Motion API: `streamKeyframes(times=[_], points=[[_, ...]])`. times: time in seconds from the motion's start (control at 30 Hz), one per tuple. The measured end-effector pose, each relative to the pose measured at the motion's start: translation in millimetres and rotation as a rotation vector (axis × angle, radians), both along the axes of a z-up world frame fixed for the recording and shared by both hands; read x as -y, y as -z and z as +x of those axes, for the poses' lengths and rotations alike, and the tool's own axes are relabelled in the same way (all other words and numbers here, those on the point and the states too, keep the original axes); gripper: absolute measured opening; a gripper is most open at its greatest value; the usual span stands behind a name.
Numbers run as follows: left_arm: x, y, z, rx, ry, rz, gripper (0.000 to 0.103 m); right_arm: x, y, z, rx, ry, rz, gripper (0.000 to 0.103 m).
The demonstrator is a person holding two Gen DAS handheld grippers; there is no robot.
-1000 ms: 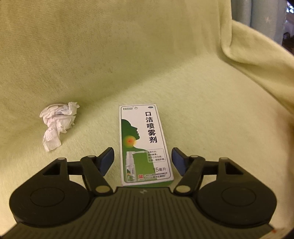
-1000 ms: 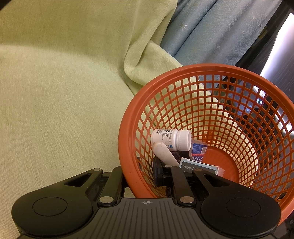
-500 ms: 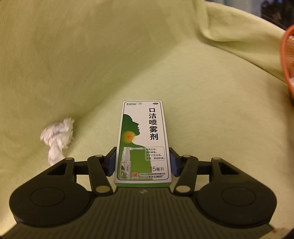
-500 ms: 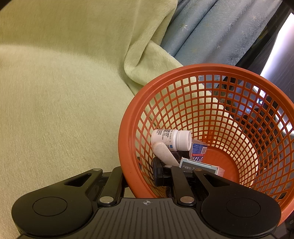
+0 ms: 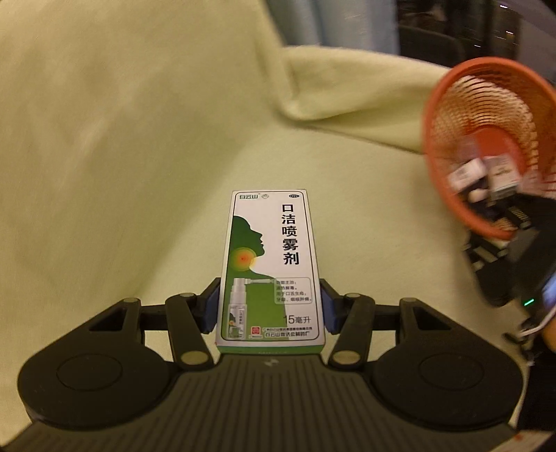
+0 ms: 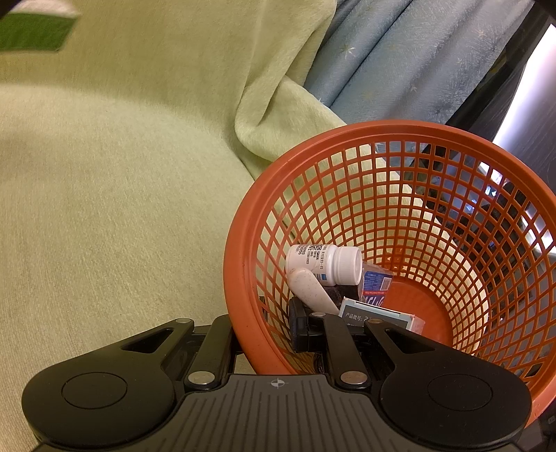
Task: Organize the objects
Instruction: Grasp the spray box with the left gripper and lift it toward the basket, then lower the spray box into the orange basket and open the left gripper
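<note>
My left gripper (image 5: 269, 306) is shut on a green and white spray box (image 5: 271, 264), its blue pads pressing both long sides, and the box hangs lifted above the yellow-green blanket (image 5: 139, 156). An orange mesh basket (image 5: 486, 139) shows blurred at the right of the left wrist view. My right gripper (image 6: 264, 330) is shut on the rim of that orange basket (image 6: 243, 264), one finger outside and one inside the wall. The basket is tilted and holds a white pill bottle (image 6: 323, 264), a white tube and small boxes. A green and white corner of the spray box (image 6: 34, 31) shows top left in the right wrist view.
The blanket (image 6: 104, 208) covers a seat and its backrest, with a fold (image 6: 278, 114) beside the basket. Blue curtains (image 6: 399, 59) hang behind. Part of the right-hand tool and a hand (image 5: 521, 278) sit at the right edge of the left wrist view.
My left gripper closed on the spray box, lifted it and swung right, so the basket came into view and the crumpled tissue left it. The right gripper and basket stayed still.
</note>
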State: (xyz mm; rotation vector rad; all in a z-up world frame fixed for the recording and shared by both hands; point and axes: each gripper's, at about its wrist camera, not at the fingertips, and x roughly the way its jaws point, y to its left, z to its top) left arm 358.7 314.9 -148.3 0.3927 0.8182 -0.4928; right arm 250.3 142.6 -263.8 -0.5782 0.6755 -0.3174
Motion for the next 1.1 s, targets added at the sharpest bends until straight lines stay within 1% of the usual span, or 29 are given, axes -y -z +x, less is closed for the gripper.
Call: streamKeyframes(times=[0.2, 0.4, 0.5, 0.63, 0.7, 0.73, 0.77, 0.83, 0.87, 0.93, 1.03, 1.1], points=[[48, -28, -9, 0.014, 0.179, -0.009, 0.050, 0, 0, 0, 0.000, 0.001, 0.001, 0.009], [112, -47, -10, 0.001, 0.364, -0.028, 0.050, 0, 0, -1, 0.001, 0.001, 0.002, 0.009], [143, -52, -12, -0.015, 0.437, -0.032, 0.050, 0, 0, -1, 0.002, 0.001, 0.003, 0.009], [191, -50, -9, -0.057, 0.529, -0.022, 0.051, 0, -1, -2, 0.004, 0.001, 0.005, 0.009], [216, -46, -5, -0.085, 0.565, -0.050, 0.051, 0, -1, -2, 0.004, 0.001, 0.005, 0.009], [227, -43, -3, -0.097, 0.575, -0.067, 0.060, 0, -1, -2, 0.005, 0.001, 0.006, 0.009], [235, -41, -3, -0.089, 0.574, -0.074, 0.062, 0, -1, -2, 0.004, 0.001, 0.008, 0.009], [240, -42, -3, -0.060, 0.569, -0.078, 0.062, 0, -1, -3, 0.006, -0.002, 0.008, 0.009], [236, -44, -2, -0.055, 0.557, -0.095, 0.062, 0, -2, -3, 0.007, -0.002, 0.010, 0.009], [225, -44, 0, -0.061, 0.531, -0.115, 0.062, 0, -1, -3, 0.005, -0.004, 0.011, 0.009], [205, -44, 5, -0.043, 0.474, -0.099, 0.062, -1, 0, -3, 0.003, -0.005, 0.010, 0.009], [190, -46, 12, -0.044, 0.434, -0.111, 0.062, -1, -1, -5, 0.004, -0.004, 0.013, 0.010]])
